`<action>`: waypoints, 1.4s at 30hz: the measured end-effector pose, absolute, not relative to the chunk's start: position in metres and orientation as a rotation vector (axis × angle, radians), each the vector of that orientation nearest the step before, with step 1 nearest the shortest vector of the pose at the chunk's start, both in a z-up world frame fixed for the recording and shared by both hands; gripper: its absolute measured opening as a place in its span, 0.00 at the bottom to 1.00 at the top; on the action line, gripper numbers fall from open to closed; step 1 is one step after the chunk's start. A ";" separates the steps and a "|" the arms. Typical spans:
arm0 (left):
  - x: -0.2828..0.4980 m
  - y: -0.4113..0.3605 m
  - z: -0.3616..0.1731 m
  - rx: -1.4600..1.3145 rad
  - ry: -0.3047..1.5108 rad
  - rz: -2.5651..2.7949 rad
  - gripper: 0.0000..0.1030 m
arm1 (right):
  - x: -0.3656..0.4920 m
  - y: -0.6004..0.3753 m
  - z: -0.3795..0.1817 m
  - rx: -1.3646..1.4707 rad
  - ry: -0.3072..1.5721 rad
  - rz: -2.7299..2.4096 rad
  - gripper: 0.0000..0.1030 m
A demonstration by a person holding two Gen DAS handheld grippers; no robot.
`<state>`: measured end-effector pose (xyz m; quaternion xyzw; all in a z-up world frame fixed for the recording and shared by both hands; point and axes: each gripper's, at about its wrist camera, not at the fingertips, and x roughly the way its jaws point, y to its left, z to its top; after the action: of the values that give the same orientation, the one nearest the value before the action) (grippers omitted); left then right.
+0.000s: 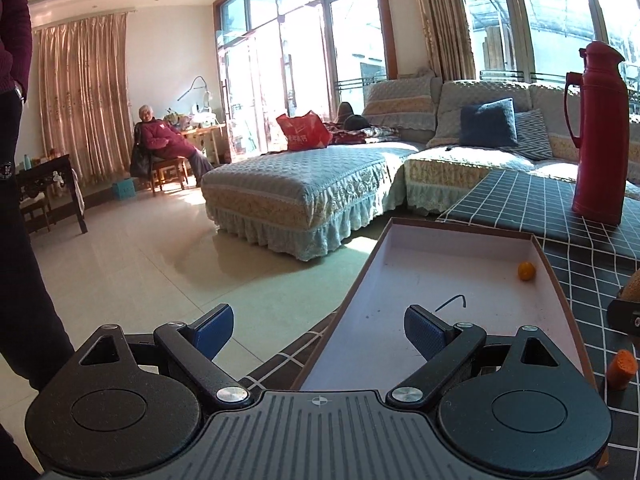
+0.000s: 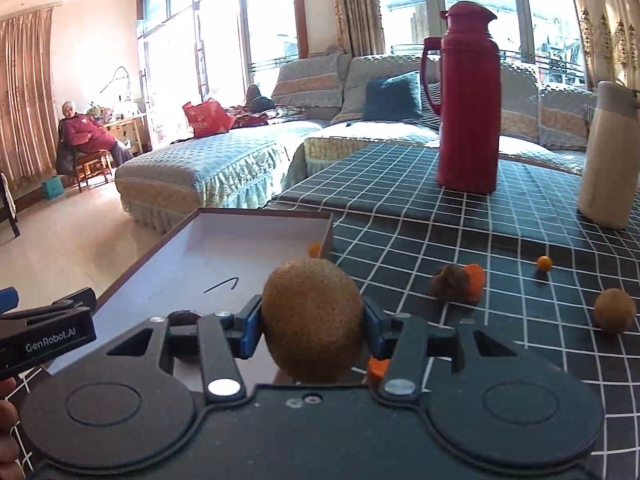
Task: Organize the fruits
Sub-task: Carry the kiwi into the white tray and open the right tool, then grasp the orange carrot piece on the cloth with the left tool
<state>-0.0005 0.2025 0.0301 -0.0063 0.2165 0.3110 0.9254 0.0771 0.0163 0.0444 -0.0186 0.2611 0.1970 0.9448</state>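
Note:
My right gripper is shut on a brown kiwi, held above the near right corner of a shallow white-lined box. In the left wrist view the same box holds one small orange fruit near its far right wall. My left gripper hangs open and empty over the box's near left edge; its side shows at the left of the right wrist view. On the checked cloth lie another kiwi, a small orange fruit, a dark fruit and an orange piece.
A tall red thermos and a cream flask stand at the far side of the table. An orange piece lies right of the box. A sofa sits beyond; a person sits far left, another stands at the left edge.

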 end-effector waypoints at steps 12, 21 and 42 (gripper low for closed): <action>0.004 0.220 0.024 -0.037 0.456 0.662 0.89 | 0.059 0.063 0.021 -0.142 0.576 0.463 0.48; 0.008 0.205 0.024 -0.039 0.455 0.635 0.89 | 0.043 0.036 0.038 -0.130 0.469 0.394 0.71; 0.061 -0.010 0.004 0.199 0.495 0.336 0.89 | 0.018 -0.195 0.026 -0.030 0.396 -0.264 0.92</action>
<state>0.0611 -0.0105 0.0040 0.0979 0.2437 0.1652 0.9507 0.0185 -0.1954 0.0259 -0.0149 0.1962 -0.1307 0.9717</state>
